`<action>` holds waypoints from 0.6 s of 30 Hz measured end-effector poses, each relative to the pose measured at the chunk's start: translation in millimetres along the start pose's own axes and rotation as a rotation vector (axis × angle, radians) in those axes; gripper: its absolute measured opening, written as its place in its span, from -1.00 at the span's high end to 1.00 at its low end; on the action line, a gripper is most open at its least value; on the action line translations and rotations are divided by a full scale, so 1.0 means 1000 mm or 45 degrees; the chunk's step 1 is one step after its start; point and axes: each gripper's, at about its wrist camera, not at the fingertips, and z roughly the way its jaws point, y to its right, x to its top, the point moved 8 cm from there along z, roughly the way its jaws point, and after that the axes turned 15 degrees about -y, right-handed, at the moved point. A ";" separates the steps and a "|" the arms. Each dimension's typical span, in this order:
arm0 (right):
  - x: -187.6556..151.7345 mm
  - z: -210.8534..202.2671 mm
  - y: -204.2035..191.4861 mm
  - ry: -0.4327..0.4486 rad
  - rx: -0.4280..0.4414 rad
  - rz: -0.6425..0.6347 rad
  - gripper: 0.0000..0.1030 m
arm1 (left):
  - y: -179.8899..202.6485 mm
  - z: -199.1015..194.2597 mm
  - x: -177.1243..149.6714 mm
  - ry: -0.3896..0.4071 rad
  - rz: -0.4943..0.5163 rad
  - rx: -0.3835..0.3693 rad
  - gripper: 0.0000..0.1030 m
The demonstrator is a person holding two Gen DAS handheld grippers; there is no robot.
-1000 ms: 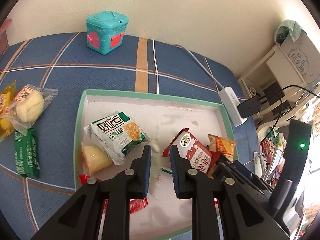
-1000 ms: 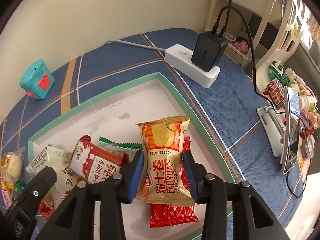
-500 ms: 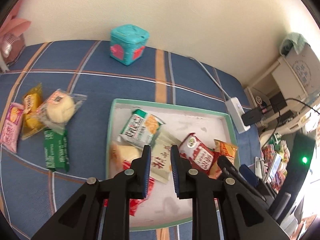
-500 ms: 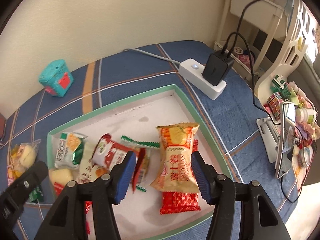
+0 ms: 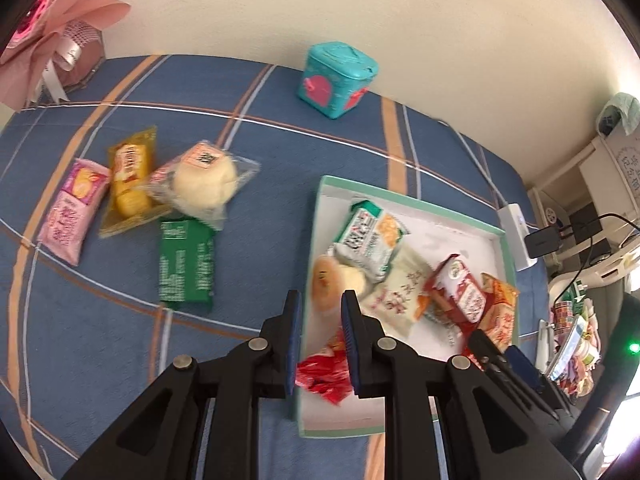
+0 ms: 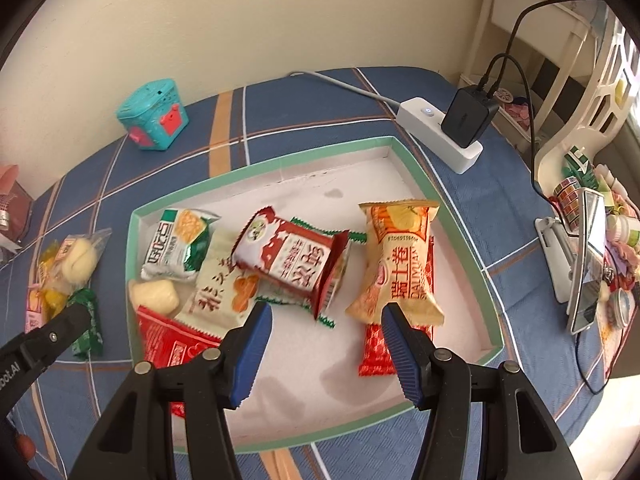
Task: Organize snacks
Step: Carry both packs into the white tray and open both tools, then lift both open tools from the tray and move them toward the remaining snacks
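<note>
- Snacks are lying in two groups on the blue plaid cloth (image 5: 248,60): several already inside the green-rimmed tray (image 6: 404,152), four not yet in it, off to its 9 o'clock side.
- Outside the tray are lying a pink packet (image 5: 72,210), a yellow packet (image 5: 128,178), a clear-wrapped bun (image 5: 202,182) and a green packet (image 5: 186,266).
- All of them are looking light and soft. The film wrappers are probably slippery and crinkling, so I would be taking each one across the middle of its body, not by the thin sealed ends.
- The bun is looking easy to squash, so only a gentle pinch is suiting it. The green packet is lying flat and seems the easiest to take hold of.
- The left gripper (image 5: 319,322) is standing clenched with nothing between its blue pads, over the 9 o'clock rim of the tray. The green packet is lying at about 10 o'clock from its tips, near but apart; the other three are farther out the same way.
- The right gripper (image 6: 326,334) is standing released and empty above the tray floor. The orange roll packet (image 6: 400,264) is lying just beyond its right finger, at 1 o'clock, free of it and partly on a red packet (image 6: 376,350).
- The red-and-white packet (image 6: 296,260) is lying at 11 o'clock from this gripper.
</note>
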 end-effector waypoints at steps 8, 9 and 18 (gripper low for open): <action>-0.015 -0.004 -0.020 -0.006 0.015 -0.069 -0.18 | -0.031 -0.011 -0.009 0.019 -0.014 0.045 0.61; -0.016 -0.003 -0.022 -0.009 0.013 -0.079 -0.18 | -0.033 -0.012 -0.010 0.020 -0.016 0.050 0.61; -0.020 0.003 -0.032 -0.027 -0.003 -0.112 -0.18 | -0.052 -0.003 -0.013 0.006 -0.057 0.071 0.16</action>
